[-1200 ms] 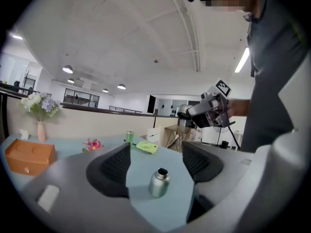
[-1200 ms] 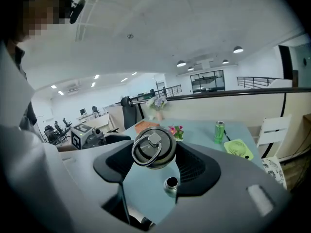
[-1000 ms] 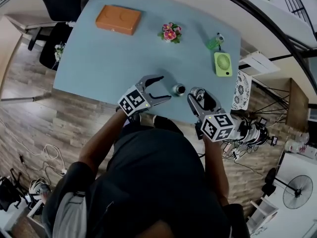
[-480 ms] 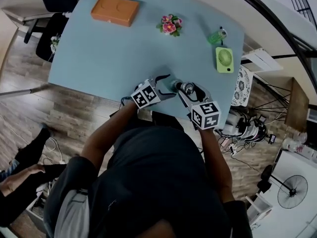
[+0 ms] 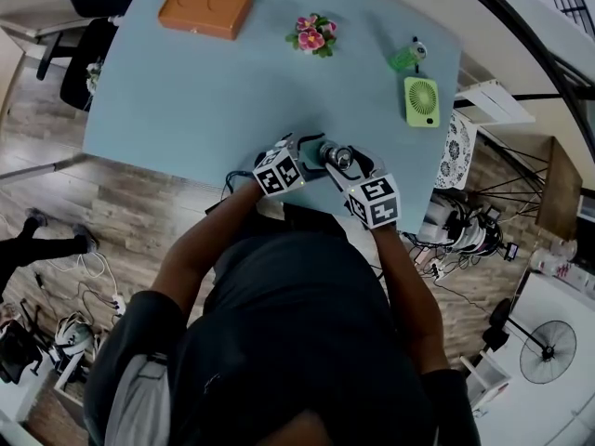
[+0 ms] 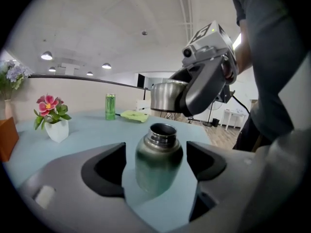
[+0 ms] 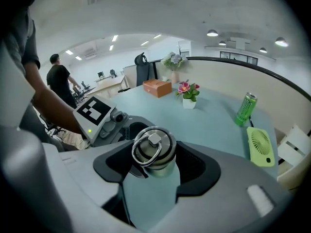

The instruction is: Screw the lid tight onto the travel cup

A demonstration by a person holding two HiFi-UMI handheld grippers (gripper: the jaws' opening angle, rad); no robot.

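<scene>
- Lying near the far left corner of the blue table [image 5: 186, 100], an orange box [image 5: 204, 9]; to its right, a potted flower [image 5: 311, 35];
- at the near edge, the left gripper [image 6: 156, 165], its jaws spread wide and just opened further; the travel cup [image 6: 160, 147] stands upright between them, mouth uncapped, touched by neither pad;
- beside it, the right gripper [image 7: 155, 165] is clamped on the steel lid [image 7: 154, 147], ring on top; the lid hangs just above the cup's mouth, apart from it;
- farther right, a green can [image 5: 406, 59] and a green fan [image 5: 420, 100], well apart from the cup.
</scene>
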